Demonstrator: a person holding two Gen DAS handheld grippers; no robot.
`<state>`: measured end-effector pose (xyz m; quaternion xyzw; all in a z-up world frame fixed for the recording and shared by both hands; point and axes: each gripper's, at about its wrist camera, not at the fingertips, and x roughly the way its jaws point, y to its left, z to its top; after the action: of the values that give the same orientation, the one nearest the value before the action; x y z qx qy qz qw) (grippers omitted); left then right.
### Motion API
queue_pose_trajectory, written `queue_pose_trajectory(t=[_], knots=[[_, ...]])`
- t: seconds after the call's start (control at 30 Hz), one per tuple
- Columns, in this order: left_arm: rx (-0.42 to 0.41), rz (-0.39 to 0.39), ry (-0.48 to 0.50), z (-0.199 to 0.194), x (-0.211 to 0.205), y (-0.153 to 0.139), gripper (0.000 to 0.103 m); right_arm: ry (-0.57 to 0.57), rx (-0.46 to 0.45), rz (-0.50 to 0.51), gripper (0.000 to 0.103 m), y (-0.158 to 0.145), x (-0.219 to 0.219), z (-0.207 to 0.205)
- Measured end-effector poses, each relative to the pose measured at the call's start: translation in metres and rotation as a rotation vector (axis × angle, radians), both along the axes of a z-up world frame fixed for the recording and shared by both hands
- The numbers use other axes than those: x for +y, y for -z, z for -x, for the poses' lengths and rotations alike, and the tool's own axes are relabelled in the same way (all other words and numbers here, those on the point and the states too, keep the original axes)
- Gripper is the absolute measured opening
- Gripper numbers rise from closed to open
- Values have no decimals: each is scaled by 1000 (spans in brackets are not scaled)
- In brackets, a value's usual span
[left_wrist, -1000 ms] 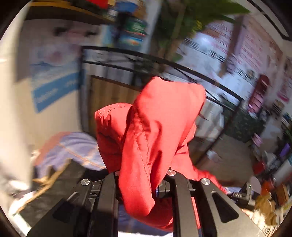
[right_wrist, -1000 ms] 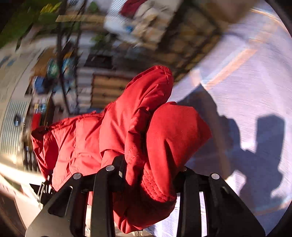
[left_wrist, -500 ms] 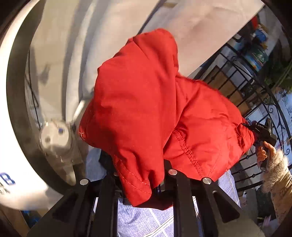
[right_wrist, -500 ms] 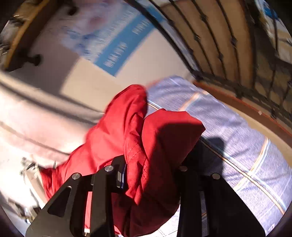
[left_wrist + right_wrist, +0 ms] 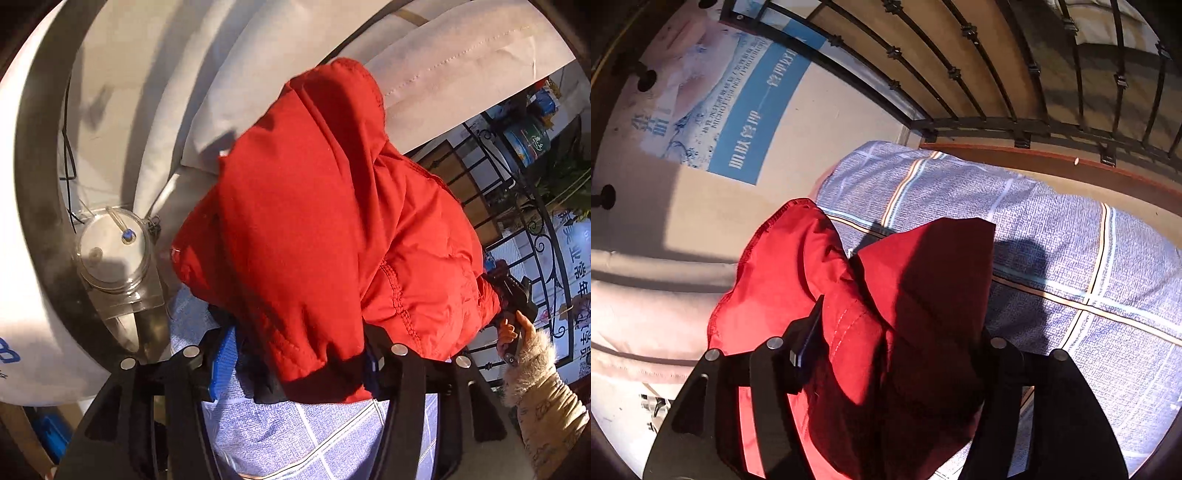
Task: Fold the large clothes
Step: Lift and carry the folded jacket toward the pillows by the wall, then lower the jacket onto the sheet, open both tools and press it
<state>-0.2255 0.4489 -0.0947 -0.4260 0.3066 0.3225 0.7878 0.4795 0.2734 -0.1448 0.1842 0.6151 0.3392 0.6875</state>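
Now both grippers sit low over the checked blue bedsheet [image 5: 1071,236], each with a bunched fold of the red jacket [image 5: 332,221] between its fingers. The left gripper [image 5: 295,369], at the bottom of its frame, has just been opening; its jaws stand wide, the blue pad clear of the cloth. The right gripper [image 5: 897,350] has likewise been opening, jaws wide around the jacket's dark red fold. By my judgement this is the release that ends a fold. Next comes drawing both grippers back without snagging the cloth, then finding fresh edges.
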Motion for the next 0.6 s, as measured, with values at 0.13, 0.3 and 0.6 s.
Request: queue_pose_trajectory(t=[0.13,0.3,0.6], knots=[[107,-235,-66,26,-16,-41,79,36,-7,-21,70,-16,-19,-5],[167,-426,66,13,-34,-81,79,168,-88,-67,73,-52,-57,-6],[208,-428,252,-105,5,-74,80,-454,-445,153,74,-109,53,120]])
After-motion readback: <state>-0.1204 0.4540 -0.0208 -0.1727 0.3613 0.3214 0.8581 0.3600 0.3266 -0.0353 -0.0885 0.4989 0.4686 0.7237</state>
